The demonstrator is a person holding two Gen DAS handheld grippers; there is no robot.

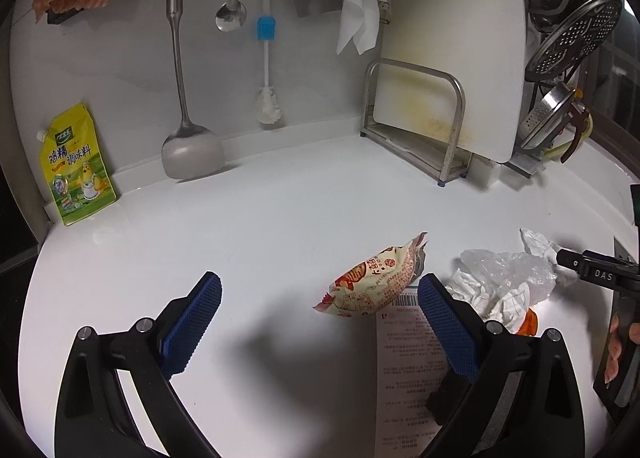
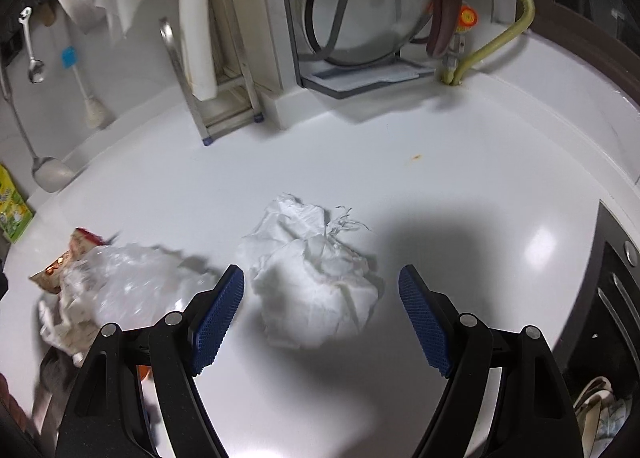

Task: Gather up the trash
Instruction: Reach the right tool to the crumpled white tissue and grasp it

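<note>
Trash lies on the white counter (image 1: 240,226). A red and cream snack wrapper (image 1: 372,282) lies just left of my left gripper's right finger; it also shows in the right wrist view (image 2: 60,266). A printed paper slip (image 1: 408,358) lies under that finger. A clear plastic bag with crumpled paper (image 1: 504,274) sits to the right, also seen in the right wrist view (image 2: 120,286). My left gripper (image 1: 320,298) is open and empty above the counter. A crumpled white tissue (image 2: 312,278) lies between the fingers of my open right gripper (image 2: 320,290), apart from both pads.
A yellow seasoning pouch (image 1: 76,166) leans on the back wall beside a hanging ladle (image 1: 188,146), spoon and brush. A white cutting board in a steel rack (image 1: 440,98) stands at the back right, with pot lids (image 2: 360,10) and a gas hose (image 2: 500,38) beyond. A stove edge (image 2: 612,298) is at right.
</note>
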